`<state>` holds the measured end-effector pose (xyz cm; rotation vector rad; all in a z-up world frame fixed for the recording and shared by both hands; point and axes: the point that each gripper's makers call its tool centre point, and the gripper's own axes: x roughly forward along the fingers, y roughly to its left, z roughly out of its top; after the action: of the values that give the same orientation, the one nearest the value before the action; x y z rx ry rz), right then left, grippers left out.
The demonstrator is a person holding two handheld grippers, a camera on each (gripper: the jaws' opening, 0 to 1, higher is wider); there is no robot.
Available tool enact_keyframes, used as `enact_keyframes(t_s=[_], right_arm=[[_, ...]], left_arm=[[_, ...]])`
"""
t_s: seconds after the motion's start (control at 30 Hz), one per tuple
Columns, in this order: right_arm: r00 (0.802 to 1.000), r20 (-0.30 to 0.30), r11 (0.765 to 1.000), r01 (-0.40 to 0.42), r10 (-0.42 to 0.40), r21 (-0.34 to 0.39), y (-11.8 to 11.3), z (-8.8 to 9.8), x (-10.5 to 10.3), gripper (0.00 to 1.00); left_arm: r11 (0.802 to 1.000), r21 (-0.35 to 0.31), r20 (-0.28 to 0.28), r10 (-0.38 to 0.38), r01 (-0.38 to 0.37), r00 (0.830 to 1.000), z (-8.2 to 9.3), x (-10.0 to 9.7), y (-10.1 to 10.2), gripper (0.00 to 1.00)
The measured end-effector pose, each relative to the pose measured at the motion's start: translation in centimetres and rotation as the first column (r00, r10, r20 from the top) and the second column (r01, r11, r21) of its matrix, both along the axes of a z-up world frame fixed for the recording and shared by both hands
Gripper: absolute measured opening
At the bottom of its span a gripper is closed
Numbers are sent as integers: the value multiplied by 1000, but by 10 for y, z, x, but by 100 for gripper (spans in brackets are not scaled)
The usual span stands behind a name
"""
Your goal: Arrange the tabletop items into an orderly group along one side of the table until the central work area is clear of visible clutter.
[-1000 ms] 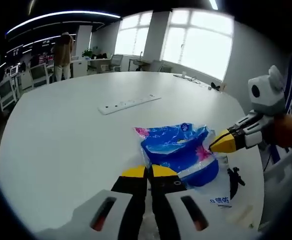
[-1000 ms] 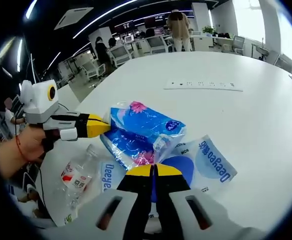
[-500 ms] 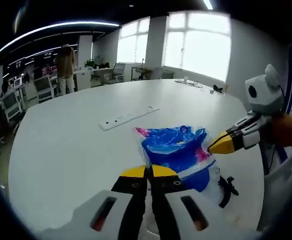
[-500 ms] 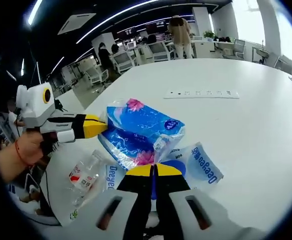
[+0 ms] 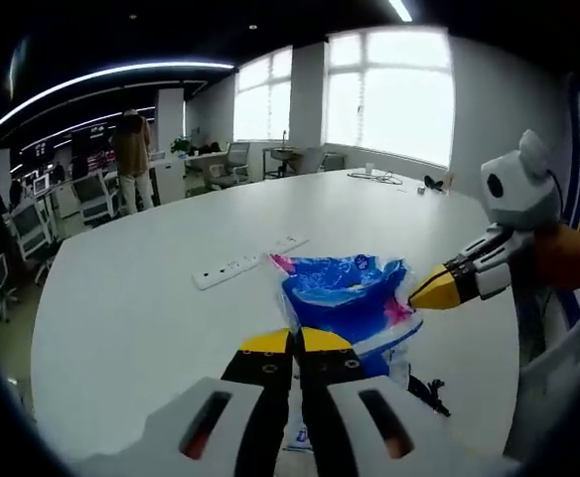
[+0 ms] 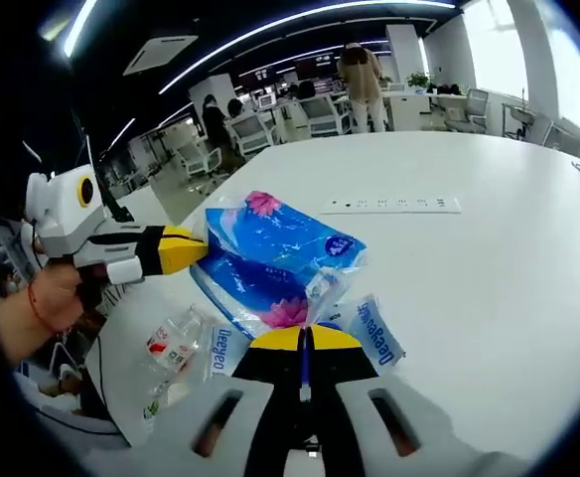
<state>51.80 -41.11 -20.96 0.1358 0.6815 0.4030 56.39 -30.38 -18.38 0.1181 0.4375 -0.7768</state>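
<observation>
Blue tissue pack between both closed jaws, above bare white table.

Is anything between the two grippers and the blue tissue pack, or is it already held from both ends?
Nothing stands between them. The left gripper pinches one end of the blue tissue pack and the right gripper pinches the opposite end, both shut on its wrapper. The plastic bottle lies beside it on the table.
</observation>
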Motion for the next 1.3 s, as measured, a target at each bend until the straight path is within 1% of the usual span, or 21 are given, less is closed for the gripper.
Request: enact_keyframes(t_s=[0.2,0.37,0.43,0.57,0.77,0.8,0.93,1.0,1.2,1.3], right_arm=[[1000,27,1000,-3,4,-7,-18,16,-3,0],[999,39,1000,-5,6,-22,-34,23,-4,0],[999,46,1000,4,-2,-25,-42,26,-4,0],[998,54,999,14,-12,-34,-56,31,-6,0],[997,68,998,36,-33,-44,-78,39,-9,0],[997,71,998,42,-39,-48,-83,40,-9,0],[995,76,997,63,-59,-54,-102,41,-7,0],[994,80,996,76,-72,-55,-112,43,-7,0],[993,84,993,91,-85,-72,-131,44,-7,0],[993,82,992,95,-88,-84,-141,41,-6,0]], left_arm=[[1000,-21,12,10,-9,1000,12,-7,-14,0],[999,-43,10,16,-16,1000,20,-12,-29,0],[998,-58,12,21,-20,1000,24,-15,-36,0],[998,-65,20,14,-12,1000,29,-18,-51,0],[997,-83,22,7,-5,1000,34,-19,-74,0],[996,-84,21,1,1,1000,35,-19,-80,0],[996,-90,18,-8,10,1000,35,-19,-96,0],[995,-103,6,-9,10,1000,33,-20,-104,0],[993,-115,-18,-12,10,1000,27,-20,-122,0],[993,-119,-34,-14,9,999,22,-21,-135,0]])
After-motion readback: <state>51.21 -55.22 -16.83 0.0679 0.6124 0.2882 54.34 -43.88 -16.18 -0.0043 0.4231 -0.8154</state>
